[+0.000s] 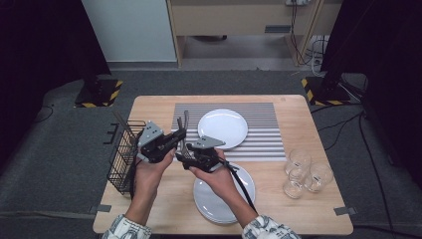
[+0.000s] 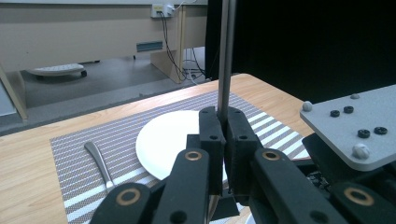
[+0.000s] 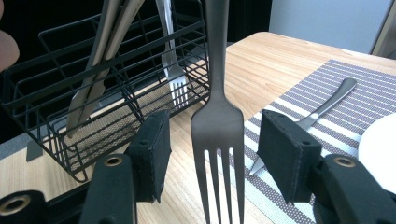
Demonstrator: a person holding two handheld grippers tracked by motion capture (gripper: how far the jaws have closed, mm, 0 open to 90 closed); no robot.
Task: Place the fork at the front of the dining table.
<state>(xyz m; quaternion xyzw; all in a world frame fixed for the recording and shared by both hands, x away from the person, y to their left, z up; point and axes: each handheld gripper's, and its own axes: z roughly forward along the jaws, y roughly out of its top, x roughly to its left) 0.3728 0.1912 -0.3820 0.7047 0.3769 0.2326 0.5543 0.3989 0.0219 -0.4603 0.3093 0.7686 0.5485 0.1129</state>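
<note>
Above the tabletop (image 1: 278, 199), the left hand-held gripper (image 2: 223, 122) pinches a fork (image 3: 218, 126) by its handle, tines hanging between the spread jaws of the right hand-held gripper (image 3: 212, 156), which should close squarely before the left lets go.

Fork (image 3: 218, 126): handle top and tine tips cut off by frame edges. Basket cutlery (image 3: 109, 28): upper ends out of frame.
</note>
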